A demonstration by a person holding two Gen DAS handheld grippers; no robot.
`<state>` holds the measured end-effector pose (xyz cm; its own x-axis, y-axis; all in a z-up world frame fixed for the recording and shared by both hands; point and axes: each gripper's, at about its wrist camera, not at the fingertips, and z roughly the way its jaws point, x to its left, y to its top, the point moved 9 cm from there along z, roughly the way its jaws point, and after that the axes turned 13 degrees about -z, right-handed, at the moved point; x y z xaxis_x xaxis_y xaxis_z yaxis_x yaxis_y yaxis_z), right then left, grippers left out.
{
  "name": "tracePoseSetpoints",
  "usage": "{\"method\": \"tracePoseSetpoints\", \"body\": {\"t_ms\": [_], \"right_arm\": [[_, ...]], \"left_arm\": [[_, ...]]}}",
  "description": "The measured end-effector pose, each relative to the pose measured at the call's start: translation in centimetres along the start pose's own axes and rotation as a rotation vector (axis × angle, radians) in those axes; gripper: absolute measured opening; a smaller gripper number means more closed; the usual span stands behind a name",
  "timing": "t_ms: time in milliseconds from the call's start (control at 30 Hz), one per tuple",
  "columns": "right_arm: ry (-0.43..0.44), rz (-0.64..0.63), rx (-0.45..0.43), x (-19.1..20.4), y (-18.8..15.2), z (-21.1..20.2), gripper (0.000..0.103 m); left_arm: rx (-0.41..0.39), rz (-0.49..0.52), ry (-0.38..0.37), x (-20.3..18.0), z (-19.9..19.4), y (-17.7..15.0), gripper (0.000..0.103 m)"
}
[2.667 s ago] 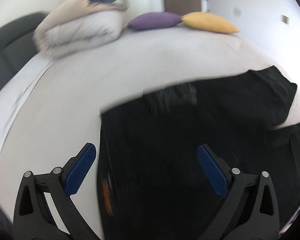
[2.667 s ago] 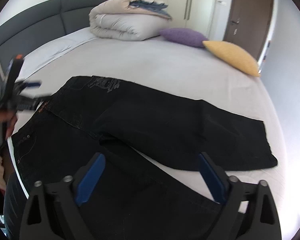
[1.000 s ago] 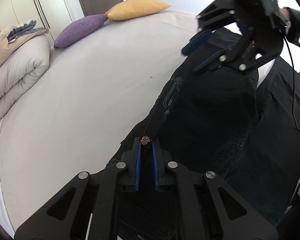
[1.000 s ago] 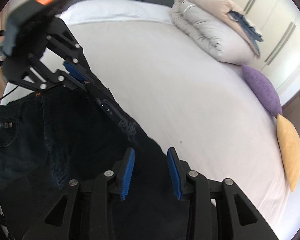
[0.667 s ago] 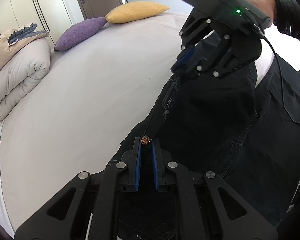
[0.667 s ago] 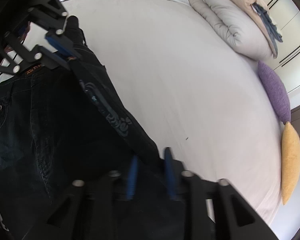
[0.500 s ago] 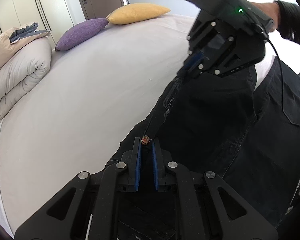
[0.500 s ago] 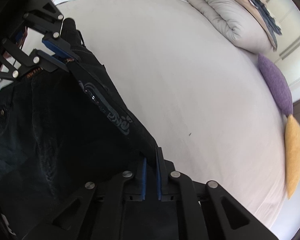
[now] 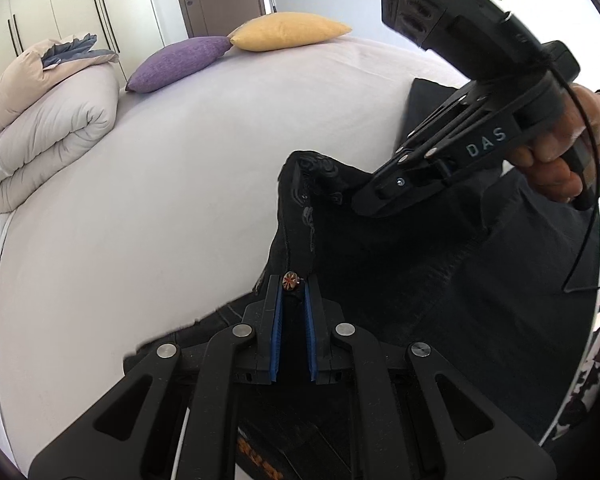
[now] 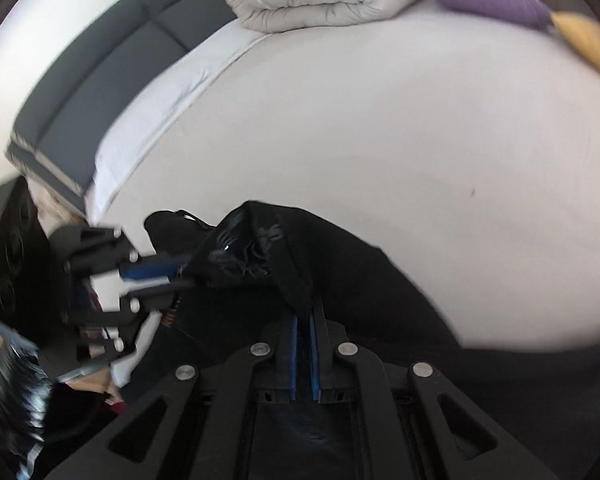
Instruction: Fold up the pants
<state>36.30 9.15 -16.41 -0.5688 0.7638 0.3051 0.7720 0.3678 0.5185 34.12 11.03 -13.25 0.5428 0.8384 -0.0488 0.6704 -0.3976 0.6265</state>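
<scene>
The black pants [image 9: 412, 264] lie on the white bed [image 9: 160, 184] and are lifted along the waistband. My left gripper [image 9: 292, 286] is shut on the waistband by a small round button [image 9: 289, 280]. My right gripper [image 10: 304, 312] is shut on the pants' upper edge further along; it also shows in the left wrist view [image 9: 364, 200], pinching the cloth. The left gripper appears at the left of the right wrist view [image 10: 180, 274]. The cloth between the two grippers bunches up in a raised fold [image 10: 260, 236].
A rolled beige duvet [image 9: 40, 120] lies at the bed's far left. A purple pillow [image 9: 180, 60] and a yellow pillow [image 9: 288, 34] lie at the far side. A dark grey headboard [image 10: 100, 80] runs along one end. Wardrobe doors [image 9: 60, 4] stand behind.
The right gripper closed on the pants' edge. Both grippers have since lifted the waistband off the bed and come closer together, so the cloth between them bunches.
</scene>
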Motion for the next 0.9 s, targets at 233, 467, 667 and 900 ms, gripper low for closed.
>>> {"method": "tracePoseSetpoints", "body": {"t_ms": [233, 467, 667, 900], "right_arm": [[-0.108, -0.292, 0.121, 4.6, -4.6, -1.0, 0.006], [-0.519, -0.920, 0.261, 9.9, -11.9, -1.2, 0.006], [-0.840, -1.522, 0.271, 13.4, -16.8, 0.3, 0.006], [-0.845, -1.875, 0.324, 15.4, -22.2, 2.1, 0.005]], "left_arm": [[-0.002, 0.043, 0.009, -2.6, -3.2, -4.4, 0.009], [0.002, 0.127, 0.019, -7.5, -5.7, -10.9, 0.009], [0.036, 0.166, 0.040, -9.3, -6.5, -15.4, 0.009], [0.074, 0.260, 0.063, -11.0, -6.4, -18.4, 0.008]]}}
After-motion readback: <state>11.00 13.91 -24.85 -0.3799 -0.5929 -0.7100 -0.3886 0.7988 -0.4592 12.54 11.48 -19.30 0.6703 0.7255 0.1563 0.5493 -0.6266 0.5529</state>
